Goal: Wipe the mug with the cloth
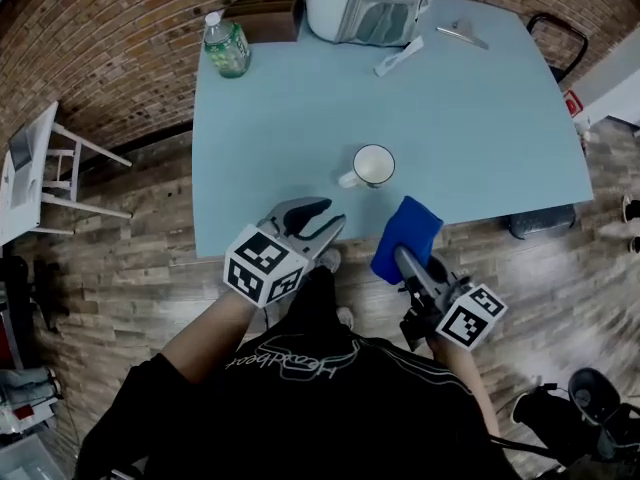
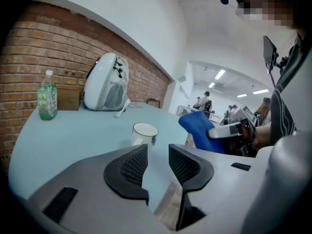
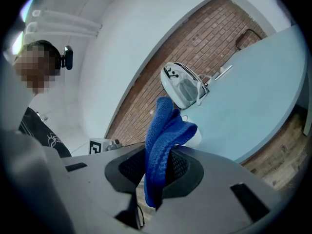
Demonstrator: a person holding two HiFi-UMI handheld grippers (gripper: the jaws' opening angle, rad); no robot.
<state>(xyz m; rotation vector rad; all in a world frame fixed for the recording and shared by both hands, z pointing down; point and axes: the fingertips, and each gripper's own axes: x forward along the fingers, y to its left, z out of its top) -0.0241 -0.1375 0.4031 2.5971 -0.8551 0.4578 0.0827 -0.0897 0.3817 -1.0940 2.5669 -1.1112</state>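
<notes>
Cloth (image 3: 163,145) pinched btwn R fingers (image 3: 187,174), mug (image 1: 372,166) ahead

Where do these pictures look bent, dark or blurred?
Head view: fisheye bends the table edges; the floor at right is smeared. Left gripper view: dark corners, mug sharp. Right gripper view: dark corners, cloth sharp, brick wall curved.

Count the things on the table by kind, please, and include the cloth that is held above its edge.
Mug: 1
Blue cloth: 1
Green bottle: 1
White bulky case: 1
Small flat pieces: 2, a white strip and a grey piece
Total: 6
</notes>
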